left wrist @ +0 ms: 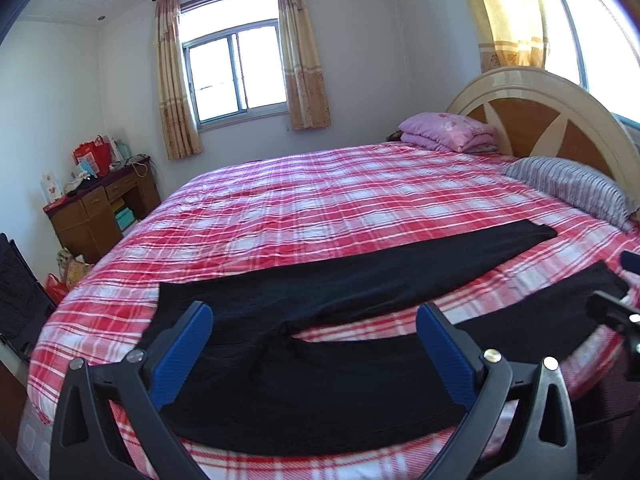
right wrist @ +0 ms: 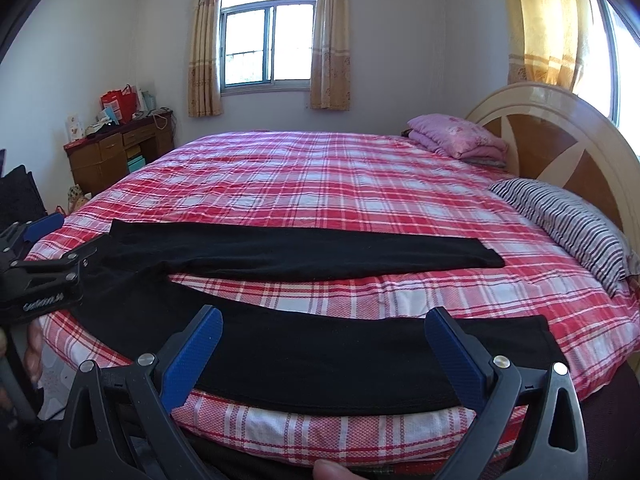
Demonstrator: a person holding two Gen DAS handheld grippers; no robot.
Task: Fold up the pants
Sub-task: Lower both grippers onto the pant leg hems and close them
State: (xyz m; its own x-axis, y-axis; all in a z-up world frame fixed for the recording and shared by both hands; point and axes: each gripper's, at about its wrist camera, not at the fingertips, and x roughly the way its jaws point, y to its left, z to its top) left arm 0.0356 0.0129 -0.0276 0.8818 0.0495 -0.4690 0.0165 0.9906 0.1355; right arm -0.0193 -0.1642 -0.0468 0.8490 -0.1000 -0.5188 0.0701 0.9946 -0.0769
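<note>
Black pants [left wrist: 320, 292] are lying flat along the near edge of the bed [left wrist: 320, 184], waist toward the foot end at left, legs running right toward the headboard [left wrist: 540, 120]. The two legs are splitting into a V w/ plaid sheet showing between; the nearer leg is sitting right at the mattress edge.

Left hand-held gripper [left wrist: 314, 344] is hovering over the waist/crotch area, jaws spread wide, gripping nothing. Right hand-held gripper [right wrist: 324, 344] is hovering over the nearer leg [right wrist: 340, 360] close to its hem, jaws likewise wide apart & empty. In the right wrist view a fingertip [right wrist: 330, 470] is showing at the bottom edge.

Lots of open room: the far half of the bed is lying bare plaid, from the pants to the far edge. Striped pillow [right wrist: 572, 224] is resting at the headboard end, near the far leg's hem but apart from it; folded pink quilt [right wrist: 456, 136] is sitting at the far headboard corner.

Room: wooden desk [left wrist: 100, 208] w/ clutter beyond the foot end, curtained window [left wrist: 236, 72] on the far wall.
</note>
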